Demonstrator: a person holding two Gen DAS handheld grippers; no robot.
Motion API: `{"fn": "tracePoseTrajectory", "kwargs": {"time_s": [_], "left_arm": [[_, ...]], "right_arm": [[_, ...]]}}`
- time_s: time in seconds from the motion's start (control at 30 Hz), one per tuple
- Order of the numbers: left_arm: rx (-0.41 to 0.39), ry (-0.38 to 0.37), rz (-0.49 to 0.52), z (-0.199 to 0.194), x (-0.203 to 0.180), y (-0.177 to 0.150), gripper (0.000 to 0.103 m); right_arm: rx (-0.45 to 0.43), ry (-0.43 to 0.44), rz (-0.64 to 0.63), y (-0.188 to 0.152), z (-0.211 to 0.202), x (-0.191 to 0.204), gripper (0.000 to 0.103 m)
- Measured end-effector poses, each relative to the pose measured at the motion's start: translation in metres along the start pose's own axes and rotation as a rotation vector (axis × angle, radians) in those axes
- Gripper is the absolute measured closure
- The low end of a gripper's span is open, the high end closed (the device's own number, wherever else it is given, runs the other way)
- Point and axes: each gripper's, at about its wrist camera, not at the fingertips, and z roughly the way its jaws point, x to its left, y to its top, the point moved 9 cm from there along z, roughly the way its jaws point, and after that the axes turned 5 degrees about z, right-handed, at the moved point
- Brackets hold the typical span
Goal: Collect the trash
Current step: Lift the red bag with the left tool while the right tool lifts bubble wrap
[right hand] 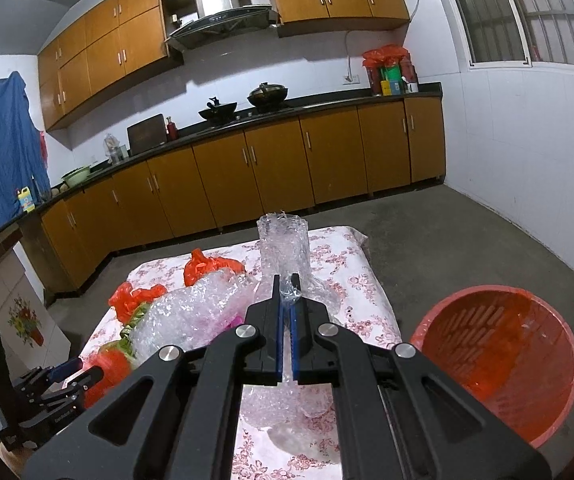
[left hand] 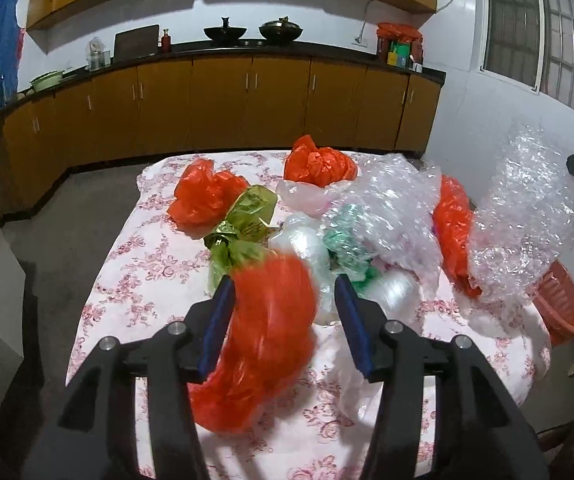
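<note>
The red basket [right hand: 499,364] beside the flowered counter [left hand: 135,264] looks lined with a red bag and otherwise bare, so collecting has barely begun, as far as I can judge. The right claw [right hand: 287,300] is clenched on a sheet of bubble wrap [right hand: 285,248], lifted just left of the basket. The left claw [left hand: 285,300] is spread wide around a blurred red bag [left hand: 271,332], not gripping it. Farther from the basket, more red bags [left hand: 207,196], a green bag [left hand: 243,220] and clear plastic [left hand: 383,200] wait on the counter.
</note>
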Motion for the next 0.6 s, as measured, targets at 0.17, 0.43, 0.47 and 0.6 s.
{"fn": "tracePoseTrajectory", "kwargs": {"time_s": [0.17, 0.43, 0.47, 0.6], "left_arm": [[0.047, -0.002, -0.007, 0.011, 0.006, -0.008, 0.086], [0.049, -0.006, -0.056, 0.009, 0.014, -0.02, 0.053], [0.049, -0.008, -0.05, 0.009, 0.013, -0.02, 0.053], [0.078, -0.003, -0.031, 0.015, 0.006, -0.023, 0.053]], "right_arm": [[0.006, 0.003, 0.002, -0.004, 0.001, -0.002, 0.1], [0.007, 0.004, -0.003, -0.004, 0.0, -0.003, 0.1], [0.008, 0.004, -0.001, -0.004, 0.0, -0.002, 0.1], [0.013, 0.006, 0.0, -0.004, -0.001, -0.002, 0.1]]}}
